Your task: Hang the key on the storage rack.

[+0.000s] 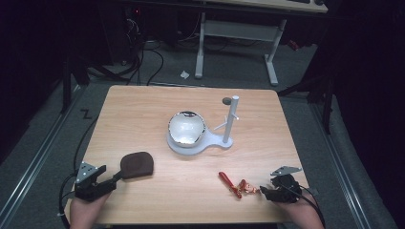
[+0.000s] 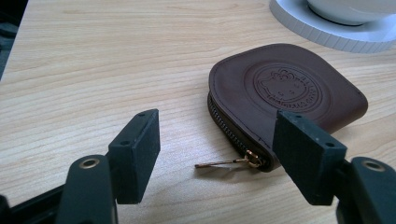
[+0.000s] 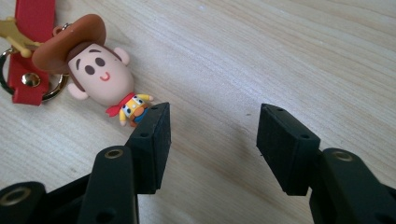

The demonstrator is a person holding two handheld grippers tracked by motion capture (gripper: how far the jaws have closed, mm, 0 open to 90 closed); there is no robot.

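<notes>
Now: my left gripper (image 1: 116, 178), jaws apart, at 7 o'clock; one brown pouch (image 1: 137, 164) just beyond. One bowl (image 1: 186, 128) on one white stand (image 1: 224, 141), centre. One cowboy keychain (image 1: 238, 185) at 5, beside my right gripper (image 1: 263, 191), jaws apart.

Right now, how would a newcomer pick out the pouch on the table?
Start at the white stand holding the bowl mid-table, then look toward the near left corner. The pouch lies flat just ahead of the left gripper: brown leather, rounded, zipped, with a round embossed emblem on top.
</notes>
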